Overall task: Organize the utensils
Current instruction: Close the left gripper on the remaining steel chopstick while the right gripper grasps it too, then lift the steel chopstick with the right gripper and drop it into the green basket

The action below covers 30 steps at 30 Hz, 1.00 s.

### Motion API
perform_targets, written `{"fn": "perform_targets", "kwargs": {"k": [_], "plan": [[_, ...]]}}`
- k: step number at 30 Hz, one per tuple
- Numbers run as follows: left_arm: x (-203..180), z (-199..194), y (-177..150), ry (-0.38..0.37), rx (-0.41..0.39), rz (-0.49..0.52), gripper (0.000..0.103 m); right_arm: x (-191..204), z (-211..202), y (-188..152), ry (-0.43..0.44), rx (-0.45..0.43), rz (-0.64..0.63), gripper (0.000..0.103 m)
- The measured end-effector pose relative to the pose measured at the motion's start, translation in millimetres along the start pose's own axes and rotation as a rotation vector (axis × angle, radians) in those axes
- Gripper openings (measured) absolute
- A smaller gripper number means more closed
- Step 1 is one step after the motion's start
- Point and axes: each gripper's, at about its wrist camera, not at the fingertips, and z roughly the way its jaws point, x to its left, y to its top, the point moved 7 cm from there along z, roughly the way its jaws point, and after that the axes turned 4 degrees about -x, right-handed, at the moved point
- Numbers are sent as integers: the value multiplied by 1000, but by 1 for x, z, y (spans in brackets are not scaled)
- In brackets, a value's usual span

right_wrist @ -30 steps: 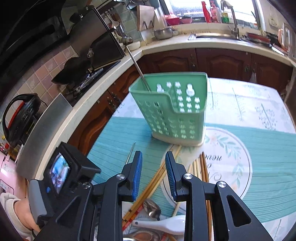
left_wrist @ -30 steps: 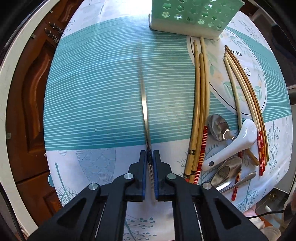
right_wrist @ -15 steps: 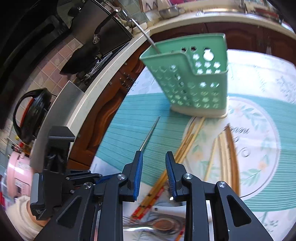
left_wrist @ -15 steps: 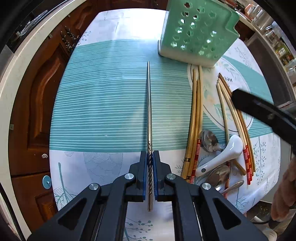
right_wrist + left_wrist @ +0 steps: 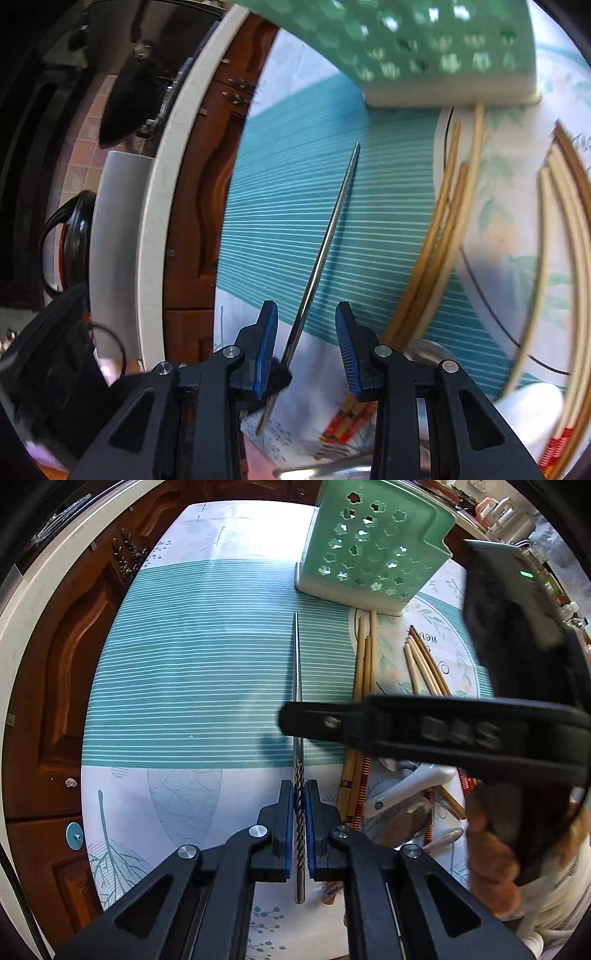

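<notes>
My left gripper (image 5: 299,812) is shut on the twisted handle of a metal chopstick (image 5: 297,672), which points away toward the green perforated holder (image 5: 369,546). My right gripper (image 5: 306,314) has come in from the right. One of its black fingers (image 5: 332,723) crosses over the chopstick's shaft. Its jaws are opening, with the same chopstick (image 5: 332,229) running between the blue pads, which do not press on it. The holder (image 5: 443,48) stands just beyond. Bamboo chopsticks (image 5: 364,686) and a white ceramic spoon (image 5: 406,786) lie to the right.
Metal spoons (image 5: 406,819) lie among red-banded chopsticks near the table's front right. More bamboo chopsticks (image 5: 554,240) fan out on the round printed patch. A wooden cabinet (image 5: 62,686) and white countertop edge (image 5: 147,221) run close along the table's left side.
The right gripper came down, swung in over the chopstick and spread its jaws wider. The left gripper lifted a little, still holding the chopstick, and the holder looks nearer.
</notes>
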Motion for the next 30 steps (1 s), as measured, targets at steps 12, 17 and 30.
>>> {"fn": "perform_targets", "kwargs": {"k": [12,17,30], "plan": [[-11,-18,-5,-35,-4,33,3,6,3,6,35,-55,0,11],[-16,-32,-7,-64,-4,44,2,18,-26,2,78,-111,-26,9],[-30,-98,41,-54,-156,106,12,107,-168,32,31,-460,-298,5]]}}
